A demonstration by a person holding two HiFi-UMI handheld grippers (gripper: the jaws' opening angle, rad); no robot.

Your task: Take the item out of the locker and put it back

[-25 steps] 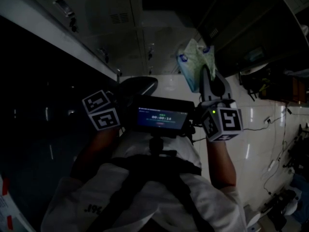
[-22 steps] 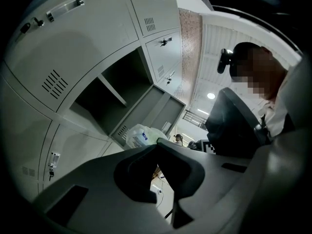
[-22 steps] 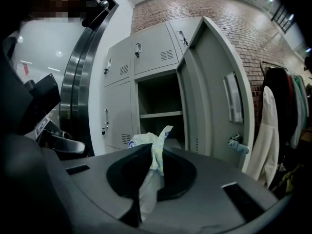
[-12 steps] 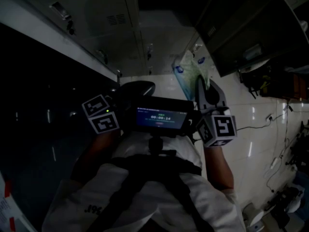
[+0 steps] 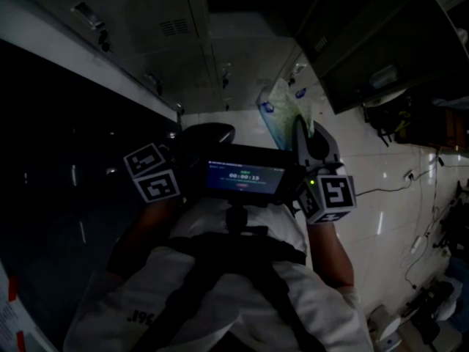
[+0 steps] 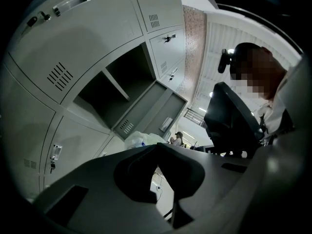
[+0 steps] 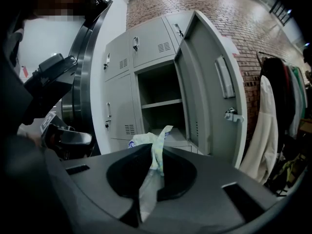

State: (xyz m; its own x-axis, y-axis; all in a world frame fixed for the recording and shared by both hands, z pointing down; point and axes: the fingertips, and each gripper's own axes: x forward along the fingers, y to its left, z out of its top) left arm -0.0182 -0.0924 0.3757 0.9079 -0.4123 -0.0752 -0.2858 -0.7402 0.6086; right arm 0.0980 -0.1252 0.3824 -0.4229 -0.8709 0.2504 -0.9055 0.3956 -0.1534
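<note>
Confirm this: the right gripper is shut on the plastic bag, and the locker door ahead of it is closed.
Wrong on the door: the locker door ahead stands open, not closed, as the right gripper view shows. The right gripper is shut on the plastic bag.

Lockers (image 7: 146, 48): uniform light grey, with slotted vent patterns on the doors.
Bag (image 7: 156, 139): pale green-white and semi-transparent, with what appears to be blue print at 1 corner.
Wall (image 7: 229, 13): red-brown brick courses.
Hanging coat (image 7: 265, 126): white.
2 marker cubes (image 5: 152, 174) (image 5: 331, 196): black squares on white faces.
Floor (image 5: 388, 204): glossy white tile.
Shirt (image 5: 322, 306): white, crossed by black straps (image 5: 220, 262).
</note>
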